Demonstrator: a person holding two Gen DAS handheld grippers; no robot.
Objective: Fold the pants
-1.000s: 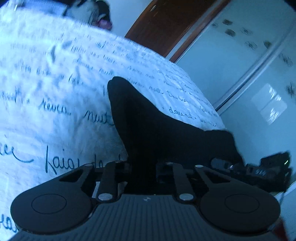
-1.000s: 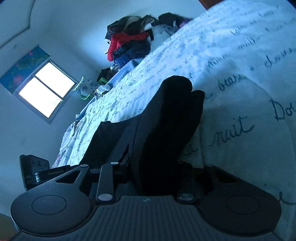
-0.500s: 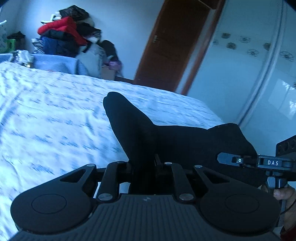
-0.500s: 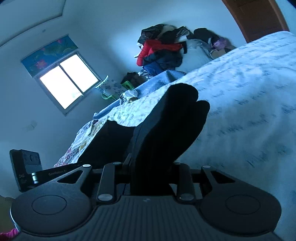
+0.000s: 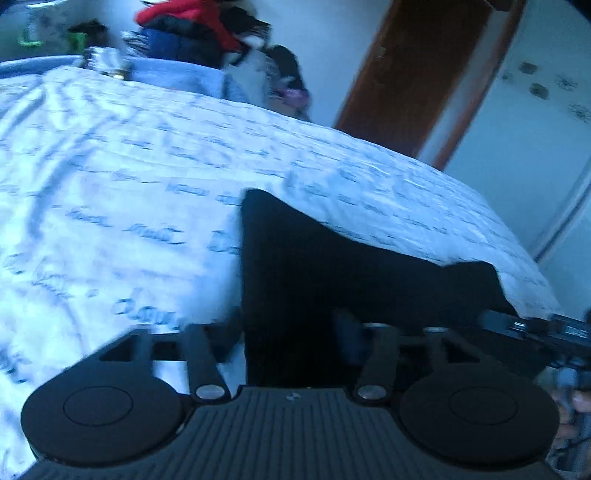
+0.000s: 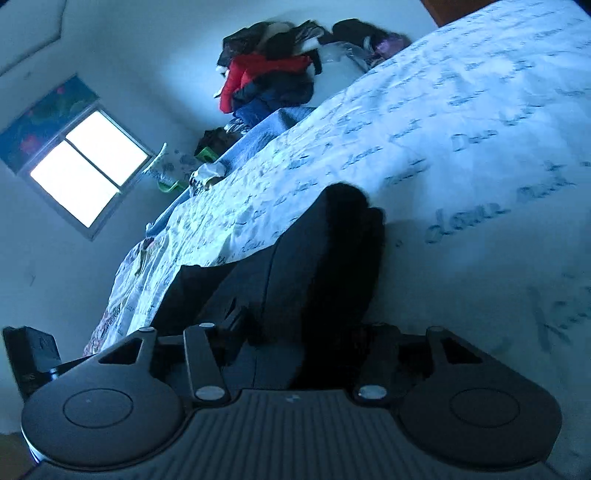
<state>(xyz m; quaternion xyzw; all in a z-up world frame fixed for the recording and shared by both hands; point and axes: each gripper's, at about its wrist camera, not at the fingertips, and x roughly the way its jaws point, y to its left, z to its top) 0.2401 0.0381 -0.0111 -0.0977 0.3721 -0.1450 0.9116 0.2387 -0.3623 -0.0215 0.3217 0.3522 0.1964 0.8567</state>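
Black pants (image 5: 332,277) lie in a fold on the white bedcover with blue writing (image 5: 147,184). My left gripper (image 5: 291,332) has the near edge of the cloth between its jaws, which are opening and stand wide. In the right wrist view the pants (image 6: 325,266) are a thick bunched fold running away from my right gripper (image 6: 306,328). Its jaws are opening too, with the cloth still between them. Each gripper shows at the edge of the other's view: the right one (image 5: 546,328), the left one (image 6: 33,350).
A heap of clothes, red on top (image 5: 192,33), sits past the far end of the bed (image 6: 461,147). A brown door (image 5: 417,74) and white wardrobe fronts (image 5: 535,110) stand to the right. A bright window (image 6: 88,173) is on the left wall. A hand (image 5: 576,402) grips the right tool.
Both grippers' jaws have spread from shut on the pants. Both views have dipped back toward the bedcover after swinging up, and the fold sits lower on the bed.
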